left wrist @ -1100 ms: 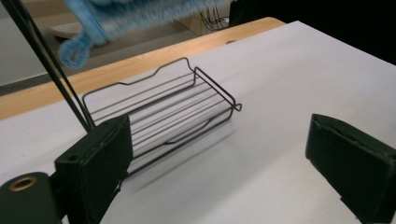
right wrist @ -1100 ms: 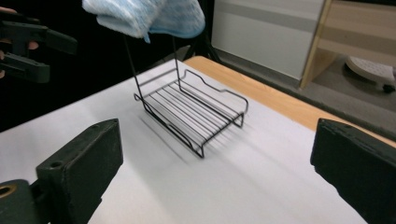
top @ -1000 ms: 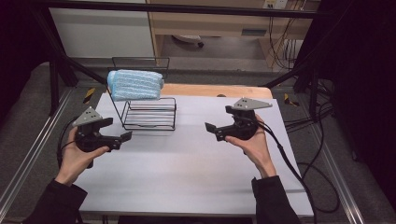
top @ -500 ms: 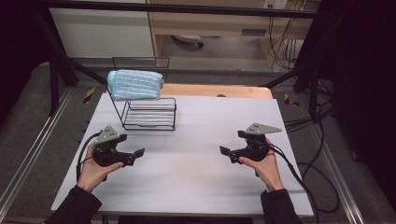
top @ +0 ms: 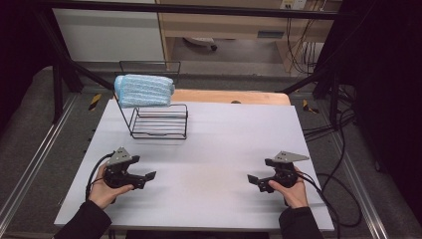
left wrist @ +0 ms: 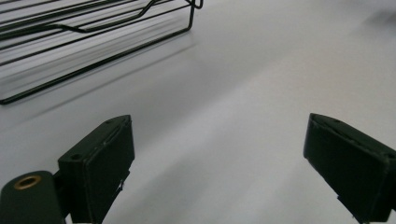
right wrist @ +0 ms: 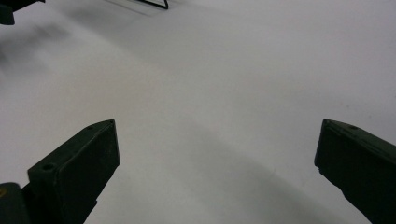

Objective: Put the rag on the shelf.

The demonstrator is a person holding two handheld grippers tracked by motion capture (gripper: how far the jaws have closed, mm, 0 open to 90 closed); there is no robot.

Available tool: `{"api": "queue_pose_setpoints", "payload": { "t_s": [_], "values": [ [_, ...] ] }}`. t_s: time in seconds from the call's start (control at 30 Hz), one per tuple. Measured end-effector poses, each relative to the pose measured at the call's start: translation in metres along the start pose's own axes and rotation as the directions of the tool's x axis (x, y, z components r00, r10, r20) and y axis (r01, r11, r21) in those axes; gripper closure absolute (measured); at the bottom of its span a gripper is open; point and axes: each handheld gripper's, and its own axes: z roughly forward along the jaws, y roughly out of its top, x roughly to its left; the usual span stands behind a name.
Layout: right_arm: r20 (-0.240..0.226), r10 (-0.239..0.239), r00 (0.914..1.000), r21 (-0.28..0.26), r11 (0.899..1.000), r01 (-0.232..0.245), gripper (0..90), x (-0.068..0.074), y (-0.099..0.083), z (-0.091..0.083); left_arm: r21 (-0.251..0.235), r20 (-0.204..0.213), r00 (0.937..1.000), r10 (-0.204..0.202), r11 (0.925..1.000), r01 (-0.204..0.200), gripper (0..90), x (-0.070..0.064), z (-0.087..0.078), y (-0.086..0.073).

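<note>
So here's where we are: we've got the left gripper (top: 148, 176) down at the near left of the white table (top: 224, 139), held in our left hand (top: 105, 189), and the right gripper (top: 252, 179) at the near right, held in our right hand (top: 291, 188). The two point in toward each other across the bare middle of the table and sit well apart.

Jaws on both are spread wide. In the left gripper view we see the two black fingers (left wrist: 98, 168) far apart with nothing but table surface between them, not touching anything. Same deal in the right gripper view: fingers (right wrist: 77, 175) wide apart, empty, just the white tabletop showing in the gap.

The nearest things to us are the black wire rack (top: 160, 121) at the far left of the table and the light blue cloth (top: 144, 90) draped over its raised back edge. The rack is well clear of both grippers, a bit closer to the left one, and its wires (left wrist: 93, 35) show at the top of the left gripper view
</note>
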Motion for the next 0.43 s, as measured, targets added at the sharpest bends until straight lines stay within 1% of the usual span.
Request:
{"api": "queue_pose_setpoints", "payload": {
  "t_s": [0.07, 0.2, 0.23, 0.3, 0.4, 0.43],
  "values": [
    [0.002, -0.003, 1.0000, -0.004, 1.000, 0.003, 0.7, -0.002, -0.006, -0.003, 0.002, 0.001, 1.0000, 0.000, 1.0000, 0.000, 9.1, 0.000, 0.000, -0.003],
    [0.010, 0.011, 0.9999, -0.012, 1.000, -0.011, 0.8, -0.006, -0.016, -0.010, 0.011, 0.000, 1.0000, 0.006, 0.9999, -0.006, 9.1, -0.001, 0.001, -0.011],
    [0.017, 0.009, 0.9998, -0.014, 1.000, -0.009, 0.8, -0.008, -0.017, -0.011, 0.016, -0.002, 0.9999, 0.012, 0.9998, -0.012, 9.1, -0.001, 0.001, -0.012],
    [0.020, 0.025, 0.9995, -0.019, 1.000, -0.025, 0.8, -0.009, -0.019, -0.013, 0.022, -0.003, 0.9997, 0.024, 0.9995, -0.024, 9.2, -0.001, 0.002, -0.014],
    [0.027, 0.010, 0.9996, -0.005, 1.000, -0.010, 0.8, -0.010, -0.021, -0.012, 0.018, 0.002, 0.9997, 0.026, 0.9995, -0.026, 9.1, -0.002, 0.002, -0.015],
    [0.028, 0.015, 0.9995, 0.003, 1.000, -0.015, 0.8, -0.010, -0.021, -0.012, 0.017, 0.004, 0.9996, 0.027, 0.9995, -0.027, 9.1, -0.002, 0.002, -0.015]
  ]
}}
